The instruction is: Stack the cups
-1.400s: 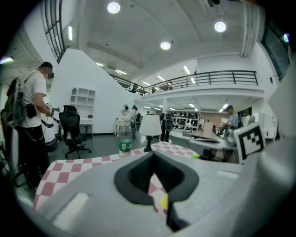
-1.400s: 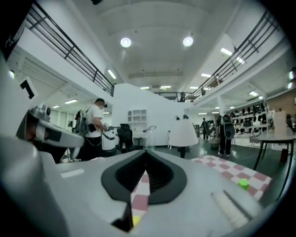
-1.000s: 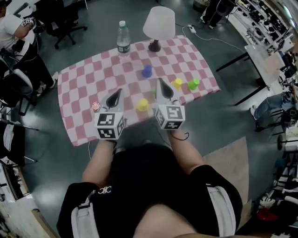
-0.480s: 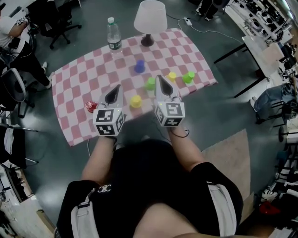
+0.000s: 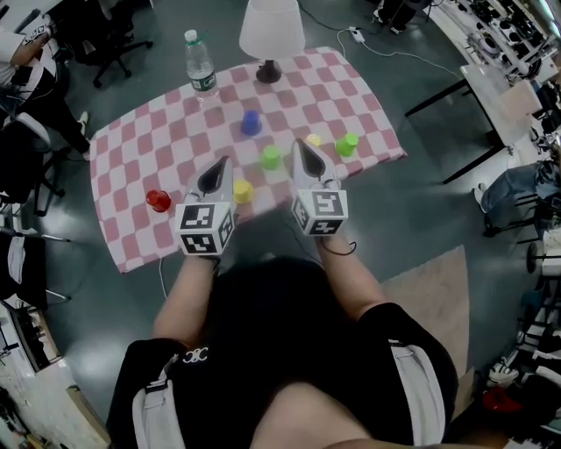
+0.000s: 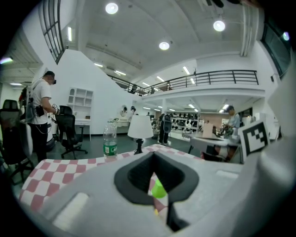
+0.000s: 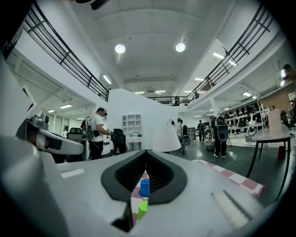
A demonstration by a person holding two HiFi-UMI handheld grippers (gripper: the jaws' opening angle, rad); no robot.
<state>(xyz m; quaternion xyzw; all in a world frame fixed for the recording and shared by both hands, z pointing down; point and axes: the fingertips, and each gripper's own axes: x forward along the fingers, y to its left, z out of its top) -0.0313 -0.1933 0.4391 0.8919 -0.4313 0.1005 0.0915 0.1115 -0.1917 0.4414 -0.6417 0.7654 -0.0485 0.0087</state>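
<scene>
Table cover (image 5: 149, 145) looks like soft matt cloth, pink and white checks. The cups all read as smooth plastic with a bit of sheen: blue cup (image 5: 251, 123), green cup (image 5: 271, 157), yellow cup (image 5: 243, 190), and the red cup (image 5: 159, 201) looks the glossiest. Water bottle (image 5: 200, 74) is clear shiny plastic. Lamp (image 5: 273, 26) has a matt white shade, cloth or paper, can't tell which, on a dark smooth base. Left gripper (image 5: 224, 161) and right gripper (image 5: 298, 144) are matt pale grey plastic, black matt lining inside the jaws. Floor (image 5: 421, 219) is smooth grey, faintly glossy
</scene>
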